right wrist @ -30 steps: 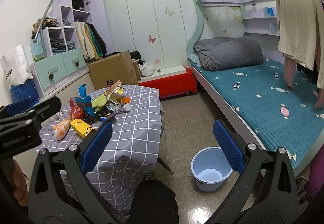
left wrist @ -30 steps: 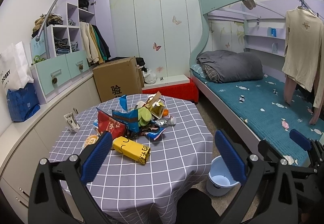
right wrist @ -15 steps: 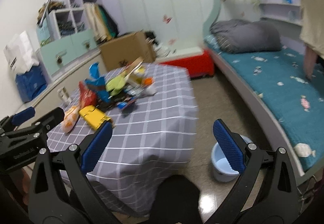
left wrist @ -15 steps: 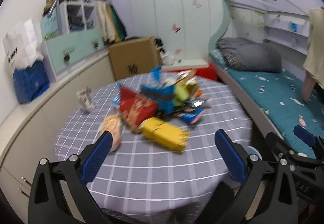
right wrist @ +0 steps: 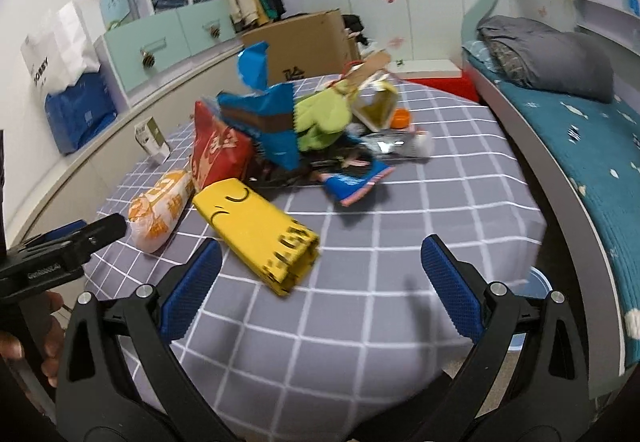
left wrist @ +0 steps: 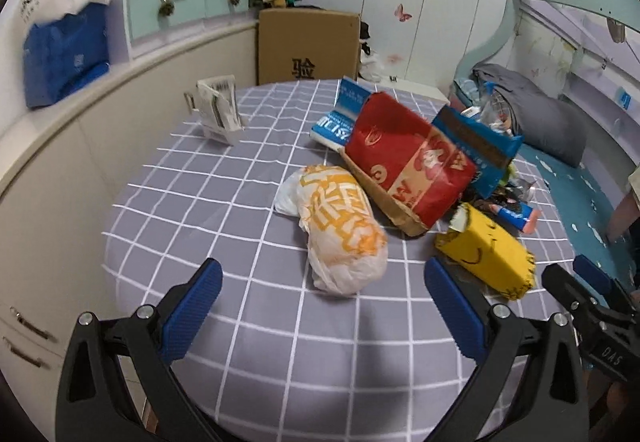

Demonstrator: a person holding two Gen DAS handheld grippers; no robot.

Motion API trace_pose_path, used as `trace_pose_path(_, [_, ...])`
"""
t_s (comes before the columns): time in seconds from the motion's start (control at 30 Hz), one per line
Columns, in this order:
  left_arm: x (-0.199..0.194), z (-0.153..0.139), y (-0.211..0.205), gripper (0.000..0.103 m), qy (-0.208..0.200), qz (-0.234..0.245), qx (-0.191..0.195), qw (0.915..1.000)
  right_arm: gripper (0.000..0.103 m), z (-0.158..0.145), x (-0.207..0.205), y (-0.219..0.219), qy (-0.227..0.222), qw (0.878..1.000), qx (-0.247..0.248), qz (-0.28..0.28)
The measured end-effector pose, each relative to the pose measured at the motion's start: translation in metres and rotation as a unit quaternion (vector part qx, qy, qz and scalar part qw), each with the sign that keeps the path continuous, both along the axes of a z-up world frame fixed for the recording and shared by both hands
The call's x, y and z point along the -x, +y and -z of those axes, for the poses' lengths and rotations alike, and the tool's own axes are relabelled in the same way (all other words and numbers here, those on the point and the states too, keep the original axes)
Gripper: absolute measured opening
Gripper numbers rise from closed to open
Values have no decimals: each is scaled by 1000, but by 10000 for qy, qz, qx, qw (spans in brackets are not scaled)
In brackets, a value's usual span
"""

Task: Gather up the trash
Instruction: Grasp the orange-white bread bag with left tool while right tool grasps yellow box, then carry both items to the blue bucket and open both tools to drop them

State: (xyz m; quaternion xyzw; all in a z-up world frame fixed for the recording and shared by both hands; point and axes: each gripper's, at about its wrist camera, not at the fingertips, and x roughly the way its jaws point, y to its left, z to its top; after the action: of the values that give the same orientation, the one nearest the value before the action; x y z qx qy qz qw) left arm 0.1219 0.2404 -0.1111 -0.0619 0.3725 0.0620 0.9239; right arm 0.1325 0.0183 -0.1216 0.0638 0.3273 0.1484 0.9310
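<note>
Both grippers hang over the checked tabletop (left wrist: 208,202), jaws spread wide and empty. The left gripper (left wrist: 320,292) faces the white-and-orange wrapper (left wrist: 340,230); the right gripper (right wrist: 318,270) faces the yellow packet (right wrist: 256,228). This looks like the approach; next, each should drop and pinch its piece.

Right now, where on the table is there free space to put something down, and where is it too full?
Free: the checked tablecloth between the card stand and the white-and-orange bag, and the near strip before both open grippers, left and right. In the right view, cloth right of the yellow packet is also bare. Crowded: the middle around the red bag.
</note>
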Motion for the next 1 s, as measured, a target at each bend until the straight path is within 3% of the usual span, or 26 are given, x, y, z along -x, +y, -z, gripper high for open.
trace_pose_path(0.13, [-19,10,-1,98,27,162,-96,9998,97,6,-15,16,115,9998,44,-142])
trace_pose_path(0.2, [-27,15,0,90,35,189,-186,9996,97,9,-20,22,153,9997,61,-202])
trace_pose_path(0.27, [-35,20,2,56,132,280,-109,9995,97,12,-24,29,192,9994,108,-285])
trace_pose_path(0.3, [-38,22,4,52,185,358,63,9992,97,13,-27,33,227,9991,149,-331])
trace_pose_path(0.33, [-41,24,8,39,208,441,266,9985,97,14,-29,36,255,9988,167,-385])
trace_pose_path(0.4, [-39,24,12,35,78,436,369,9983,96,15,-34,43,280,9979,150,-561])
trace_pose_path(0.53, [-29,20,16,31,-94,311,330,9989,71,19,-46,54,396,9958,202,-805])
trace_pose_path(0.67, [-7,5,15,30,-382,71,232,9990,54,17,-39,51,356,9942,-17,-1019])
trace_pose_path(0.8, [19,-17,2,29,-770,-53,139,9969,52,11,-23,36,251,9932,-322,-1094])
trace_pose_path(1.0, [39,-46,-53,29,-1198,447,73,9918,51,-9,6,-6,-107,9925,-747,-957])
